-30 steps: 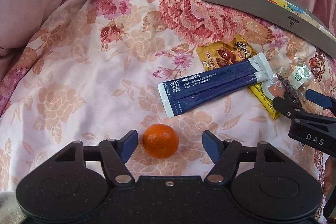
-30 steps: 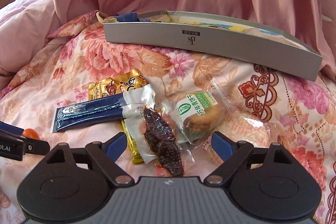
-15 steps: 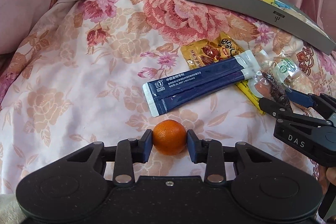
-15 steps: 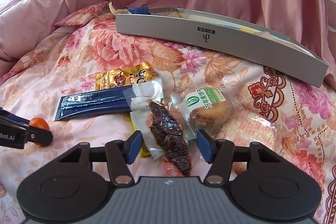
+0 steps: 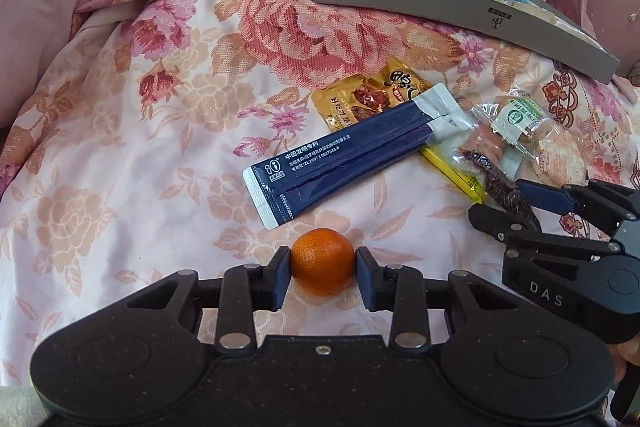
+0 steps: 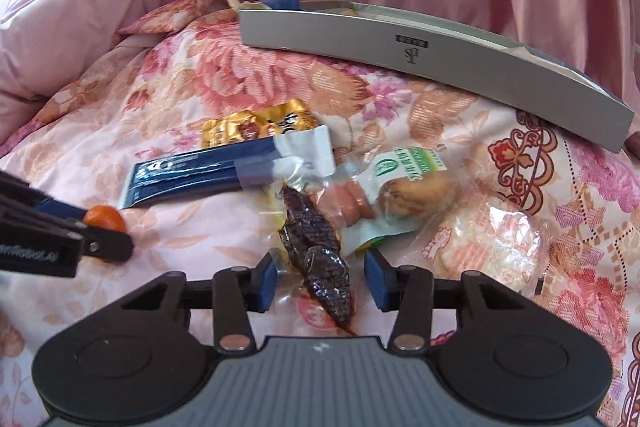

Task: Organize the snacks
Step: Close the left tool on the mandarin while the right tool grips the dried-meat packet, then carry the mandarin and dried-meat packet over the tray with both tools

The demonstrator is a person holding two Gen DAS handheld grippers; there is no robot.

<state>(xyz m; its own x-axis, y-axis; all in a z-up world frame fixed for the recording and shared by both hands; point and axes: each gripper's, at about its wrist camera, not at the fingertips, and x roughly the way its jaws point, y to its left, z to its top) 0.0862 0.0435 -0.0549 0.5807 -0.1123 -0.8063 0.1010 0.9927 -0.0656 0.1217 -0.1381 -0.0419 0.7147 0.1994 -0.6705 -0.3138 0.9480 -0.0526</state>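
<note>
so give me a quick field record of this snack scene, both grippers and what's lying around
surface: floral quilt
left gripper: shut on the small orange, pads on both sides
right gripper: jaws have just been closing around the dark snack in clear wrap; contact with the pads unclear
loose snacks: navy stick packet lying over gold packet; green-label cake; sausages
container: grey box, far side of the quilt
stage: two pickups under way

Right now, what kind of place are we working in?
Most likely a bedroom, on a bed. The snacks lie on a soft flowered quilt that sags in folds, pink bedding is bunched up behind it, and a grey box sits on the quilt rather than on a table.
</note>
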